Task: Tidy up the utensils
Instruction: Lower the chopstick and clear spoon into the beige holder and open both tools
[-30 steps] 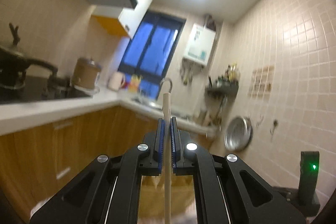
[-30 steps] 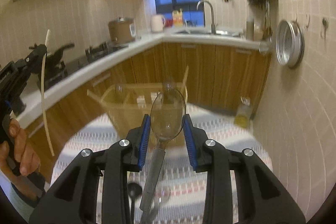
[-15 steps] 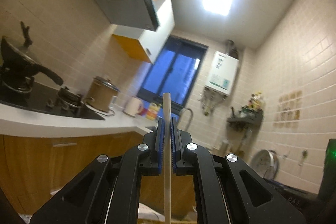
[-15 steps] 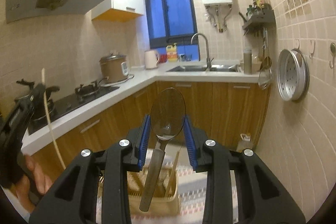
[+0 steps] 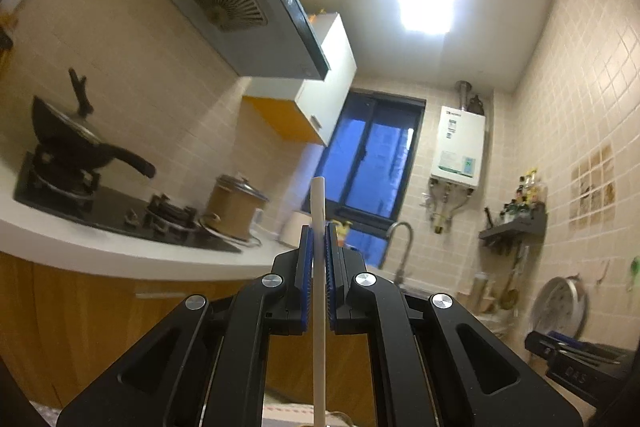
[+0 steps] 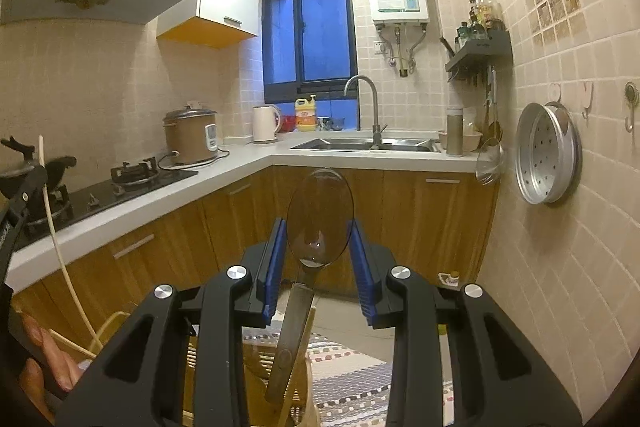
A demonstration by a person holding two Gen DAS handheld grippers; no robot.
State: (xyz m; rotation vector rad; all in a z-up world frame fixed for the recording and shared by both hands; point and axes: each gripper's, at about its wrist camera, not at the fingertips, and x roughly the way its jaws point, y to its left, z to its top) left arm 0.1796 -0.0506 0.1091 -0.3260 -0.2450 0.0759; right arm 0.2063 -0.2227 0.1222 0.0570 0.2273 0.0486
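Note:
My left gripper is shut on a thin cream chopstick that stands upright between the blue pads, tip above the jaws. The same chopstick and left gripper show at the left edge of the right wrist view. My right gripper is shut on a metal spoon, bowl up between the pads, handle hanging down. Below it stands a wooden slatted utensil holder, partly hidden by the gripper.
A white L-shaped countertop carries a gas hob with a black pan, a rice cooker, a kettle and a sink. A patterned mat lies below. A steel steamer tray hangs on the right wall.
Both grippers have tilted upward, so the views rose from the mat and holder to the counter, wall and ceiling. Each still holds its utensil.

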